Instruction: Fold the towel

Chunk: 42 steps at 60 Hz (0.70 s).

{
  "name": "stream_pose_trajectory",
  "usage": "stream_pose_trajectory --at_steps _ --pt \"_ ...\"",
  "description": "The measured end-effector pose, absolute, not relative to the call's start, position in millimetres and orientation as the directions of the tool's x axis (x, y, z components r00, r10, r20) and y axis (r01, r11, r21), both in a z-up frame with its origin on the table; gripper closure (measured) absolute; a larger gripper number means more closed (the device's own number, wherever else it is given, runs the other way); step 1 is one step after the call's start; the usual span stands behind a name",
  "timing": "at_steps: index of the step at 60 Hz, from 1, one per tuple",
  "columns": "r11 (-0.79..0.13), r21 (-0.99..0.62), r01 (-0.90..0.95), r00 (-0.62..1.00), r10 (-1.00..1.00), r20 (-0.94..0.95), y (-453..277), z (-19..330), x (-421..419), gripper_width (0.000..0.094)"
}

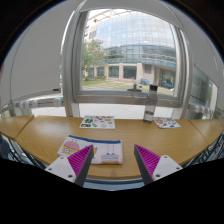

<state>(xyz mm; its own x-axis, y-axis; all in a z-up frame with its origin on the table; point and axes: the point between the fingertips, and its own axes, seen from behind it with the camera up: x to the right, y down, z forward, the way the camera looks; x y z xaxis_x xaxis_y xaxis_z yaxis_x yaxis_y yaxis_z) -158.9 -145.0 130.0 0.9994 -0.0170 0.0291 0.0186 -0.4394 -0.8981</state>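
Above a wooden tabletop (40, 135), the hand-held gripper (114, 158) hangs with its fingers spread wide, holding and touching nothing. Between and just beyond the magenta pads (80, 158): a small folded towel (95, 150), pale with pink and blue print, flat on the tabletop. Farther back: two printed sheets (97, 122), apart from the towel. Behind: a large window (125, 50) facing a building.

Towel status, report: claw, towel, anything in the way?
Claw open, holding nothing. Towel flat on table, just ahead of fingers. Path clear; papers lie beyond.
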Motion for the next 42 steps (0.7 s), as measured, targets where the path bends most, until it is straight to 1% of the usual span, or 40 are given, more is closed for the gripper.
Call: stream_pose_trajectory --at_steps 16,25,38,41,42 --pt "-0.48 -0.877 0.025 0.997 0.072 -0.011 -99 70 -297 0.0111" --pt "-0.494 -0.868 0.044 0.997 0.073 0.009 -64 42 -352 0.0129" --pt "-0.548 -0.836 0.029 1.0 0.009 0.028 -24 -2 -375 0.0271" --pt "-0.557 -0.83 0.046 0.998 -0.001 0.056 -19 -7 -374 0.0338" --pt "-0.546 -0.836 0.054 0.998 -0.004 0.067 -16 -6 -374 0.0372"
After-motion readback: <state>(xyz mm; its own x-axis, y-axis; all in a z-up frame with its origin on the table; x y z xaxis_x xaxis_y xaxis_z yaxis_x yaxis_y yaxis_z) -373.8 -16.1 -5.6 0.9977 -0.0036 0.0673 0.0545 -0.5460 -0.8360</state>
